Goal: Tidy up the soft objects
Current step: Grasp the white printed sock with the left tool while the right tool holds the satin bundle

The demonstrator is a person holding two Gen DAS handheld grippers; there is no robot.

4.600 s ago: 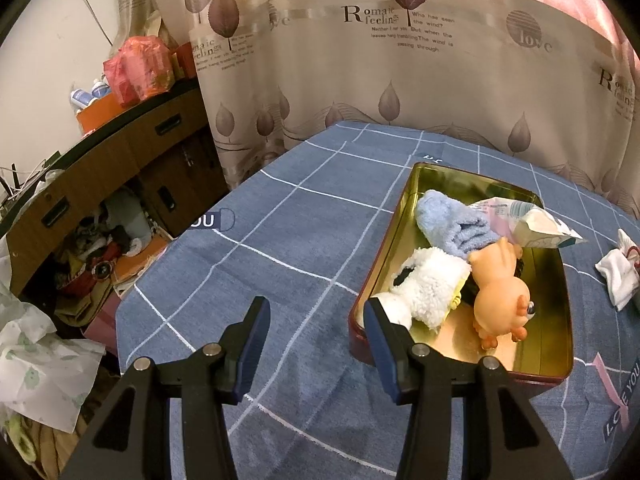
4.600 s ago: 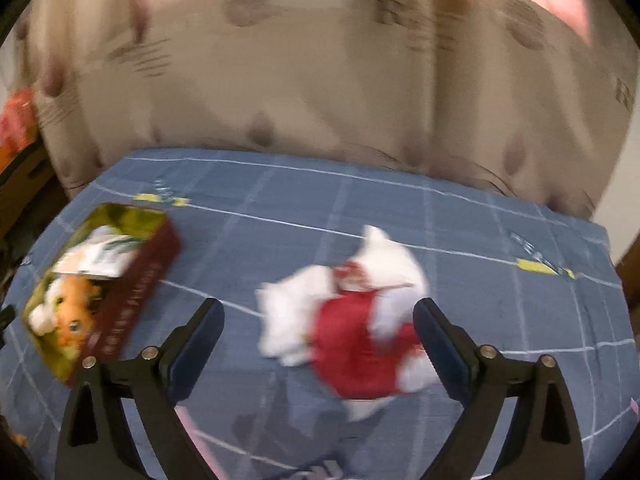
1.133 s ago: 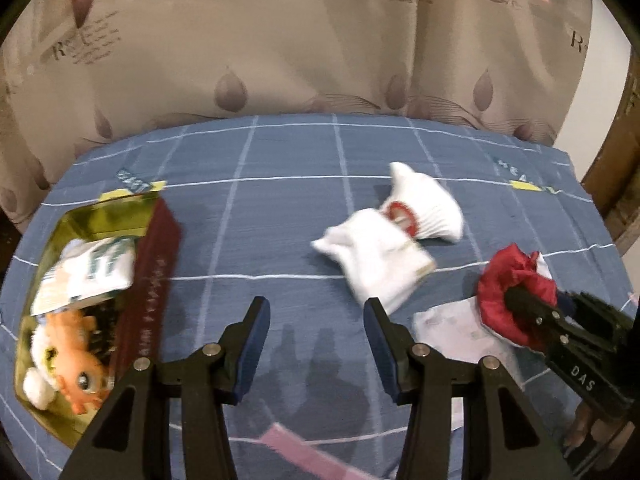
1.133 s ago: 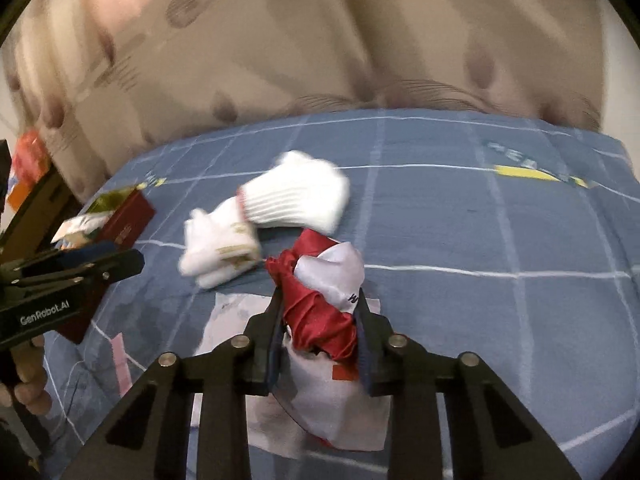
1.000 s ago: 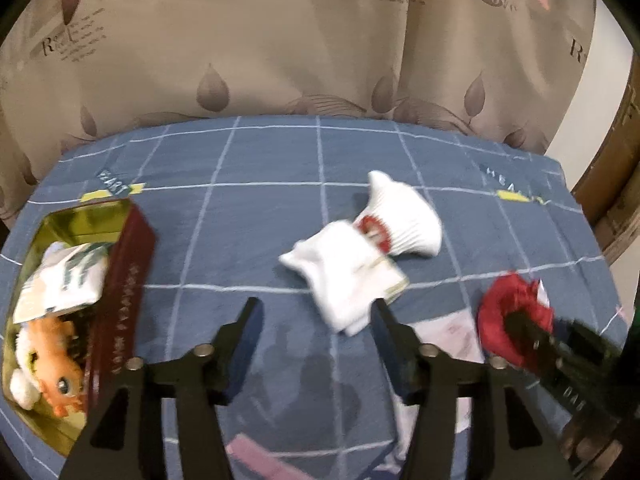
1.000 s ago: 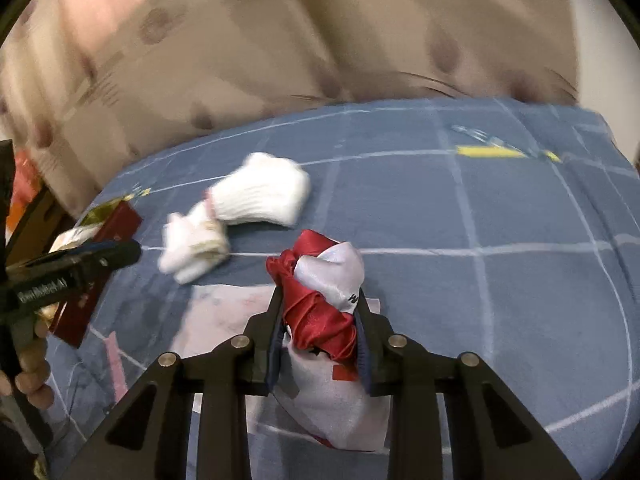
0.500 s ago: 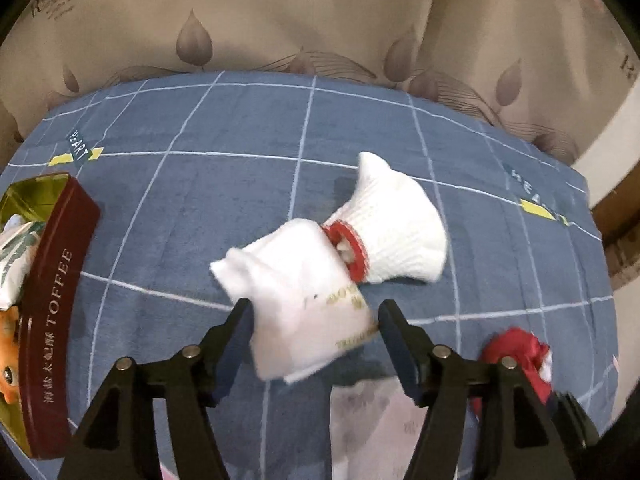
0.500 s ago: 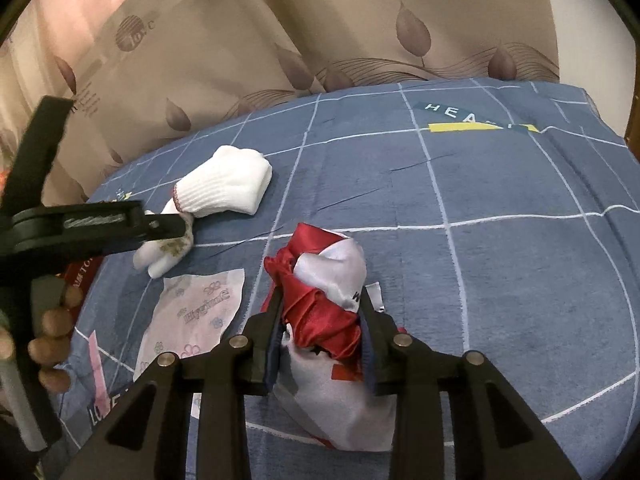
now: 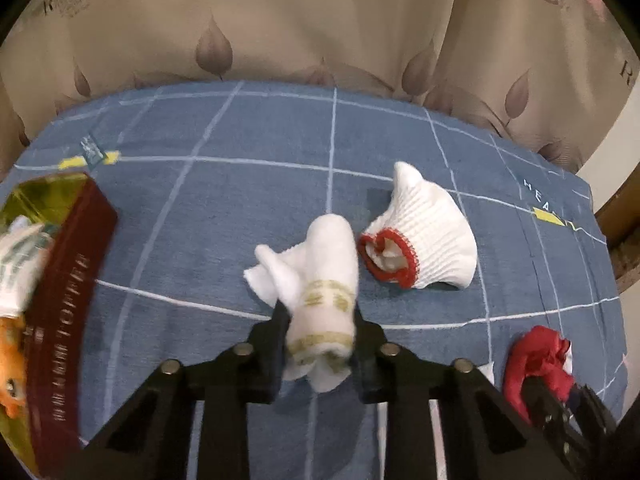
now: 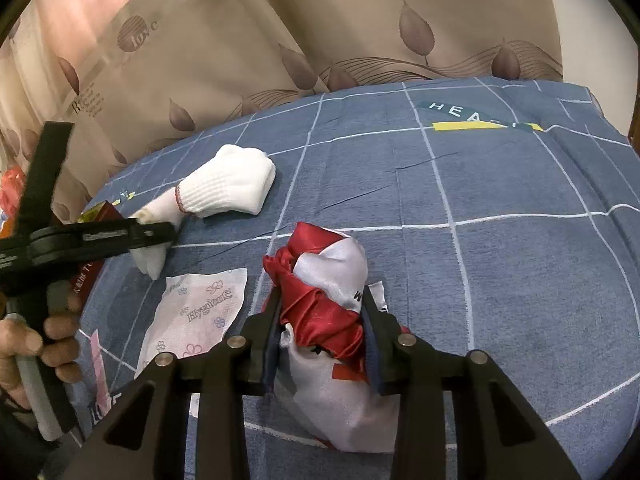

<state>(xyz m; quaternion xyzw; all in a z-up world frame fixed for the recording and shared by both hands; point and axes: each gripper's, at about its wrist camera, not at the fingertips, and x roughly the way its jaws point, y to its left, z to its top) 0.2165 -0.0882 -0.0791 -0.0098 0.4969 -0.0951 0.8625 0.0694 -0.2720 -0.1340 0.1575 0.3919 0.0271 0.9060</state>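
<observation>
The table is covered by a matt, woven blue cloth [image 9: 240,208] crossed by thin white lines. A soft, fuzzy white sock [image 9: 320,292] with dull gold bands is seen at centre, and a ribbed knit white glove [image 9: 432,236] with a red cuff to its right. Glossy satin is shown by the red-and-white fabric [image 10: 324,300]. A shiny gold metal interior is shown by the tin [image 9: 68,312] at left. A thin, smooth printed wrapper [image 10: 200,312] lies flat.

The right tool [image 10: 322,320] pinches a red-and-white cloth [image 10: 324,300] (jaws easing open) beside a white glove [image 10: 228,188].
</observation>
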